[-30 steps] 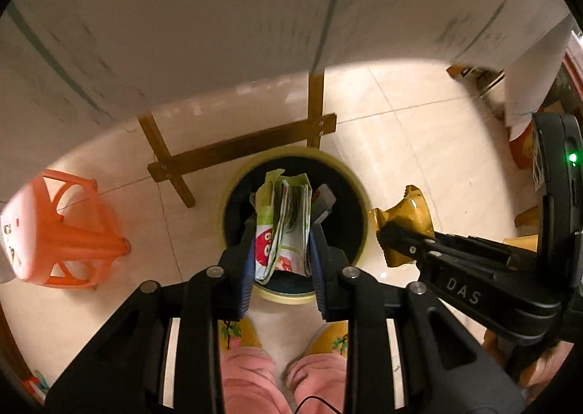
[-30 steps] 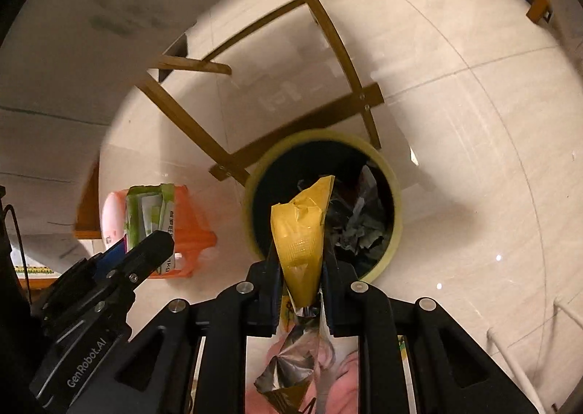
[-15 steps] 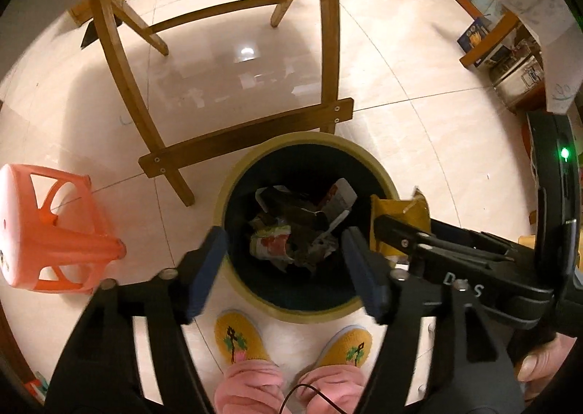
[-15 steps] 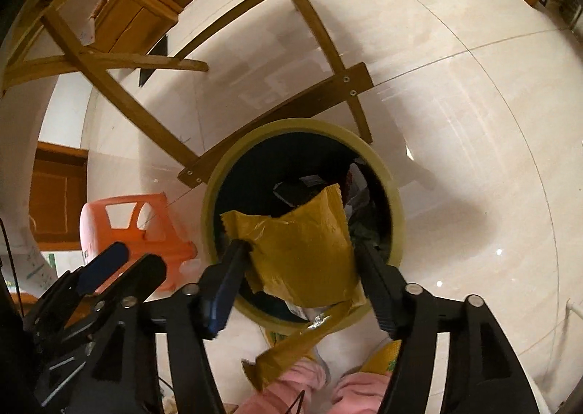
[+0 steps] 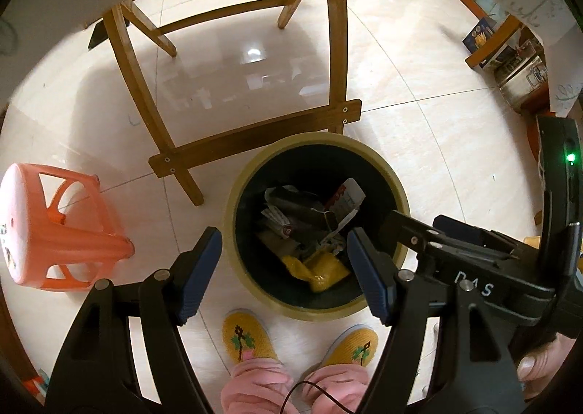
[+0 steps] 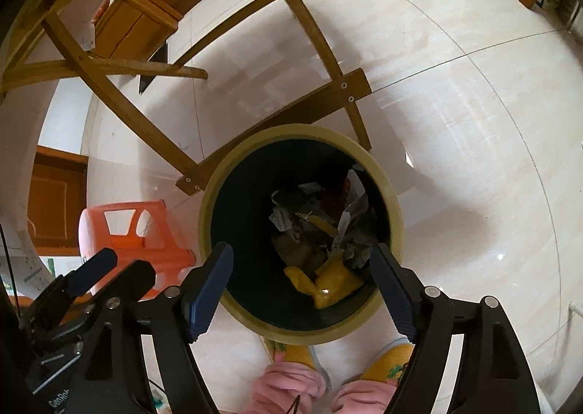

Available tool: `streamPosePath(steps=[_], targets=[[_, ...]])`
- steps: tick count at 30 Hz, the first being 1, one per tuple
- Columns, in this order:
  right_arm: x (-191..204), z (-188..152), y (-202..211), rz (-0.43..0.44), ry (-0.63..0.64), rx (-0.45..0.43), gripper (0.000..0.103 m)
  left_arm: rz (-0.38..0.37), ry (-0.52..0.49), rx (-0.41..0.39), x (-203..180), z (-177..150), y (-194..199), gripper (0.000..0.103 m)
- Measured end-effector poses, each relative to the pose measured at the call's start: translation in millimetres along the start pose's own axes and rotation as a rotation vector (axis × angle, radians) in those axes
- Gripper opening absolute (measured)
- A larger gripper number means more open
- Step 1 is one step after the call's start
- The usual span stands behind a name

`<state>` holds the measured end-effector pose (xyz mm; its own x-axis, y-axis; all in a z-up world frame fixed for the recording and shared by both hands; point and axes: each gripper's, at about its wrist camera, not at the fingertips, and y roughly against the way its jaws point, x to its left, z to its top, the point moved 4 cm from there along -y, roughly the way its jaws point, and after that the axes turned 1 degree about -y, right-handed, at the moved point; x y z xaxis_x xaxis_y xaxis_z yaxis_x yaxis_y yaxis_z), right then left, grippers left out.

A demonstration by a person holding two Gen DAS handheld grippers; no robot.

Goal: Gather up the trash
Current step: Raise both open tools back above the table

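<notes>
Left wrist view: the left gripper (image 5: 284, 273) hangs over the bin (image 5: 397, 195), pointing steeply down, jaws spread with nothing between them. The bin stands on the tiled floor just in front of the person's yellow slippers (image 5: 246, 337), beside a wooden frame (image 5: 255, 133) and an orange stool (image 5: 65, 232). Trash lies inside: a yellow wrapper (image 5: 320, 268) near the close wall, and above it crumpled paper and packets (image 5: 309, 213). The right gripper (image 5: 473, 261) reaches in from the right edge, a thumb (image 5: 543, 363) showing below it; from this angle its jaws are hard to read. As far as this view goes, what was carried is in the bin, so this drop looks done; whether more trash waits elsewhere cannot be told, since no loose litter shows on the floor.

Right wrist view: the right gripper (image 6: 302, 286) also points steeply down over the bin (image 6: 395, 213). Its jaws are opening and nothing sits between them; the yellow wrapper (image 6: 335, 283) rests far below on the pile, against the near wall. The left gripper (image 6: 98, 272) shows at the lower left, in front of the stool (image 6: 138, 232). Pink trouser cuffs (image 6: 291, 385) and slippers (image 6: 390, 363) appear under the bin's rim. Both hands are released and free, so I judge the next step to be lifting away to fetch more, if any remains.
</notes>
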<state>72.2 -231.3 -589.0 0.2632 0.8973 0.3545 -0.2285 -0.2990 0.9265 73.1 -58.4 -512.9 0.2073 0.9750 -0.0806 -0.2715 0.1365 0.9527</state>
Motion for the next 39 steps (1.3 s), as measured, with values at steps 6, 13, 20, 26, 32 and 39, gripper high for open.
streamPosePath(steps=[6,13,20,26,32,39], targets=[[7,-4,31,-0.010,0.016,-0.013,0.079,-0.002,0.001,0.000,-4,2,28,0.069],[25,-4,93,-0.008,0.014,-0.039,0.079,-0.009,0.000,-0.014,-11,10,89,0.069],[49,-7,172,0.006,0.013,-0.069,0.079,-0.013,0.016,-0.052,-16,28,175,0.069],[76,-7,252,0.031,0.024,-0.104,0.079,-0.015,0.049,-0.109,-15,50,254,0.069],[105,0,337,0.061,0.061,-0.160,0.079,-0.010,0.073,-0.181,-12,71,341,0.069],[137,8,430,0.107,0.121,-0.238,0.079,0.014,0.062,-0.271,-17,87,431,0.069]])
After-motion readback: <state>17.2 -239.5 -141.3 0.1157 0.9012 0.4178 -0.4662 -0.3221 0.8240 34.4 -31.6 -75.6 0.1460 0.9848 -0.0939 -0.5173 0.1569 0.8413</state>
